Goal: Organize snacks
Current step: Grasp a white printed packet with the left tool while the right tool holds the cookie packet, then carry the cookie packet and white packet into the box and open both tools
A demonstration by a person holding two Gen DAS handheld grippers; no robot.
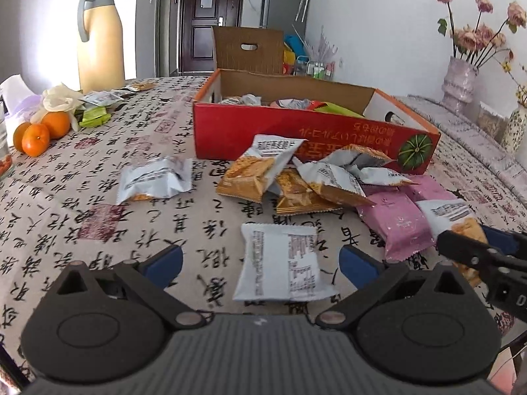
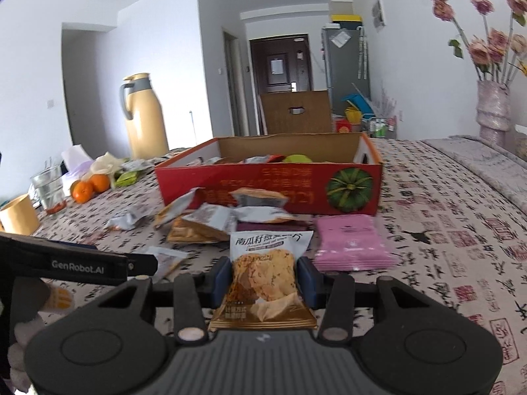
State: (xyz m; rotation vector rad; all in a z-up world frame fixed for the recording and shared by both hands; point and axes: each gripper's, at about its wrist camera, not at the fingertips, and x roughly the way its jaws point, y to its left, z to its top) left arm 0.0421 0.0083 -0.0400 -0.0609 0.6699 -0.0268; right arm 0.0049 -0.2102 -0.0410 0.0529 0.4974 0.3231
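Note:
A red cardboard box [image 1: 296, 135] stands open on the table with a few snacks inside; it also shows in the right wrist view [image 2: 296, 187]. Several white-and-orange snack packets [image 1: 296, 181] and pink packets [image 1: 395, 220] lie in front of it. My left gripper [image 1: 260, 265] is open, its blue fingers on either side of a white packet [image 1: 280, 263] lying face down. My right gripper [image 2: 263, 279] is shut on an orange cookie packet [image 2: 263, 283], held above the table; it also shows at the right edge of the left wrist view [image 1: 487, 253].
A yellow thermos jug [image 1: 98, 39] stands at the far left. Oranges [image 1: 39, 131], a green packet [image 1: 95, 117] and a glass [image 2: 49, 187] sit at the left. A vase of dried roses [image 2: 492, 112] stands at the far right. A pink packet [image 2: 349, 243] lies beside the box.

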